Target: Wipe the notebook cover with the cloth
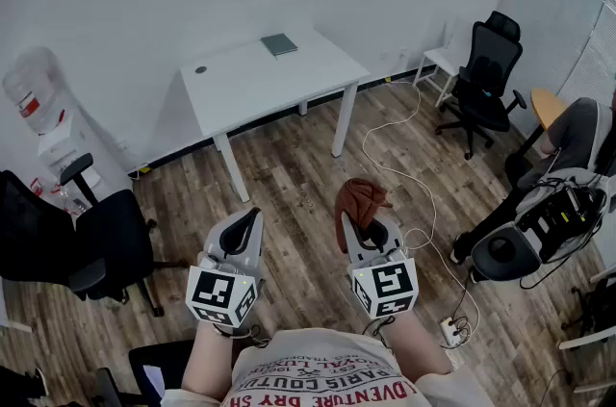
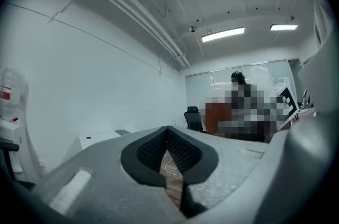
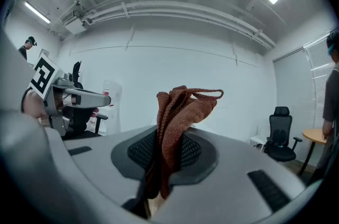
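Rust-brown cloth (image 1: 361, 198) was clamped by the right gripper (image 1: 360, 224), lower centre of the frame; the left gripper (image 1: 248, 220) was closed on nothing. The grey notebook (image 1: 279, 44) lay on the white table (image 1: 231, 83), upper centre.

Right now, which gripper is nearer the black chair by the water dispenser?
Left. The left gripper, shut and empty, is just right of the black chair; the right gripper, clamping the cloth, sits farther right, beyond the left one.
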Action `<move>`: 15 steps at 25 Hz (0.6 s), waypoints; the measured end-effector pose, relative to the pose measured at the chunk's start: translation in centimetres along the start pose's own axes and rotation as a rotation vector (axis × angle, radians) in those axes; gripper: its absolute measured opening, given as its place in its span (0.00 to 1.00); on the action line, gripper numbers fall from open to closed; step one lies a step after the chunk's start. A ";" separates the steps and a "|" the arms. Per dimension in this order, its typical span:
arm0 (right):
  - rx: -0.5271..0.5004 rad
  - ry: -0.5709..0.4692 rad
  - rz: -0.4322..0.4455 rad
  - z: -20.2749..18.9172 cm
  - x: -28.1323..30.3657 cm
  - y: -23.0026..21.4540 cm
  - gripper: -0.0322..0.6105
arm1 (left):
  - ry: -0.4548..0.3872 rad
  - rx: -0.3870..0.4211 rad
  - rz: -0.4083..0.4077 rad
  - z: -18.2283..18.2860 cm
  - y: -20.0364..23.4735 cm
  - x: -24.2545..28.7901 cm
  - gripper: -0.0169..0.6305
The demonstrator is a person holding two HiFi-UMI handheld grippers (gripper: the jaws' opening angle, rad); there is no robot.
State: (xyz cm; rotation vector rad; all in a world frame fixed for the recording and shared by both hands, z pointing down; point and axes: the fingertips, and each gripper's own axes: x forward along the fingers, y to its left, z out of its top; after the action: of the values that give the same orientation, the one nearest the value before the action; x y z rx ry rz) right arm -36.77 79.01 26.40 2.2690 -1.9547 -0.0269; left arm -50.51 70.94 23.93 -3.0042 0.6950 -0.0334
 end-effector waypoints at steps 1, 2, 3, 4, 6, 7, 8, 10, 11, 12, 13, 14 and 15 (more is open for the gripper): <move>0.002 0.001 0.001 -0.1 -0.1 0.3 0.16 | 0.004 -0.004 0.002 -0.1 0.0 -0.3 0.04; 0.005 0.003 0.003 -0.1 -0.2 0.6 0.16 | 0.008 -0.008 0.003 -0.3 0.1 -0.6 0.04; 0.008 0.004 0.004 -0.2 -0.2 0.8 0.16 | 0.011 -0.011 0.005 -0.4 0.2 -0.8 0.04; 0.010 0.006 0.005 -0.3 -0.1 1.0 0.16 | 0.013 -0.013 0.008 -0.5 0.4 -0.9 0.04; 0.014 0.010 0.003 -0.4 0.1 1.0 0.16 | 0.015 -0.018 0.012 -0.6 0.8 -0.9 0.04; 0.017 0.012 0.002 -0.5 0.1 0.9 0.16 | 0.015 -0.022 0.012 -0.6 0.8 -0.9 0.04; 0.020 0.014 0.000 -0.7 0.0 0.8 0.16 | 0.015 -0.026 0.013 -0.6 0.7 -1.0 0.04; 0.035 0.019 -0.006 -1.0 -0.1 0.7 0.16 | 0.020 -0.031 0.012 -0.8 0.6 -1.1 0.04; 0.046 0.023 -0.010 -1.2 0.2 0.7 0.16 | 0.024 -0.034 0.011 -1.0 0.9 -1.0 0.04; 0.059 0.028 -0.012 -1.4 0.7 0.8 0.16 | 0.028 -0.038 0.010 -1.3 1.3 -0.8 0.04; 0.071 0.034 -0.012 -1.7 1.3 1.0 0.16 | 0.032 -0.043 0.009 -1.6 1.9 -0.7 0.04; 0.081 0.042 -0.012 -2.0 1.8 1.2 0.16 | 0.036 -0.047 0.008 -1.9 2.4 -0.6 0.04; 0.086 0.050 -0.014 -2.2 2.1 1.5 0.16 | 0.038 -0.052 0.005 -2.2 2.8 -0.7 0.04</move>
State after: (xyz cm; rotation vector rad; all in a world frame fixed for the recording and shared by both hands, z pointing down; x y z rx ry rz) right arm -37.67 76.96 28.94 2.3125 -1.9520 0.1133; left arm -52.45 68.66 25.90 -3.0587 0.7184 -0.0735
